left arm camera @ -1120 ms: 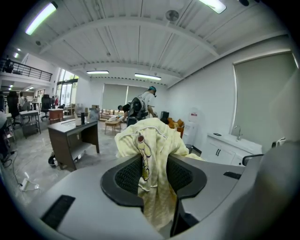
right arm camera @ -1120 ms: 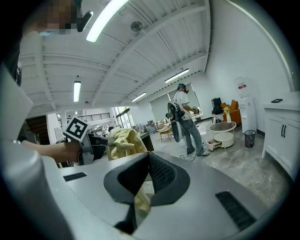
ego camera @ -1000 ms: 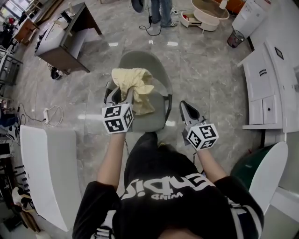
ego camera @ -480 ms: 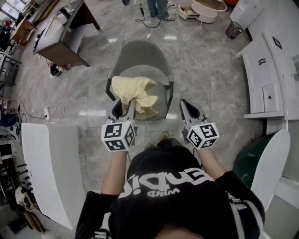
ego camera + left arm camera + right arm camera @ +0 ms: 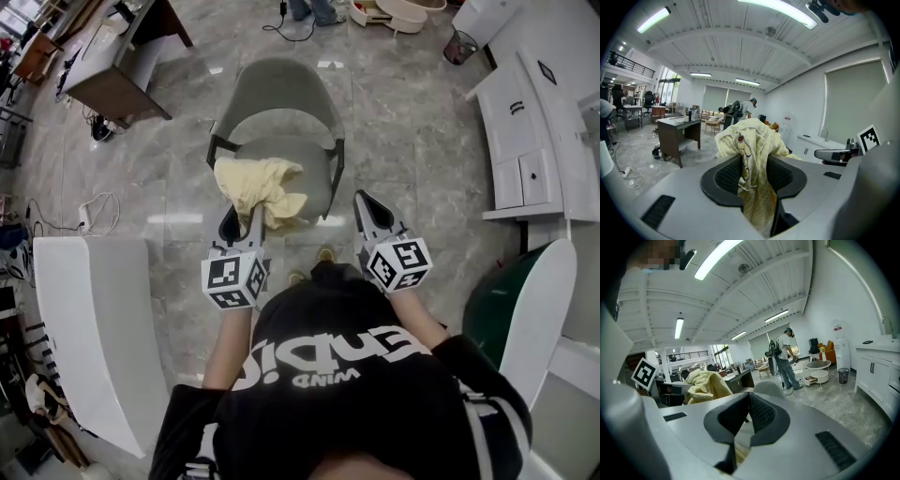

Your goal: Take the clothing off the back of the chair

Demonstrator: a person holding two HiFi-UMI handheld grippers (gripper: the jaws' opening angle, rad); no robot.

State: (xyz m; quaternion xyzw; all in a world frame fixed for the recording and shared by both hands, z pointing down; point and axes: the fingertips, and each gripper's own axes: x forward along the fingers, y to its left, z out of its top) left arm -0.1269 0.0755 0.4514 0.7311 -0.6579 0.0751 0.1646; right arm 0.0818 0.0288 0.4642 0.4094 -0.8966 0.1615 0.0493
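Note:
A pale yellow garment (image 5: 258,183) hangs bunched from my left gripper (image 5: 246,220), which is shut on it; the cloth is over the front of the seat of the grey chair (image 5: 277,94), clear of the curved backrest. In the left gripper view the garment (image 5: 750,140) fills the gap between the pads and trails down from the left gripper (image 5: 752,173). My right gripper (image 5: 367,208) is level with the left one, to the right of the chair, shut on nothing. In the right gripper view its pads meet at the right gripper (image 5: 749,411), and the garment (image 5: 705,383) shows to the left.
A dark desk (image 5: 112,66) stands at the back left, and a white table (image 5: 94,328) is close on my left. White cabinets (image 5: 525,141) and a bin (image 5: 457,47) line the right. Cables (image 5: 89,211) lie on the floor. A person (image 5: 787,359) stands beyond the chair.
Both grippers have drawn back toward me, away from the chair. The garment has come along in the left gripper, off the backrest and over the seat front.

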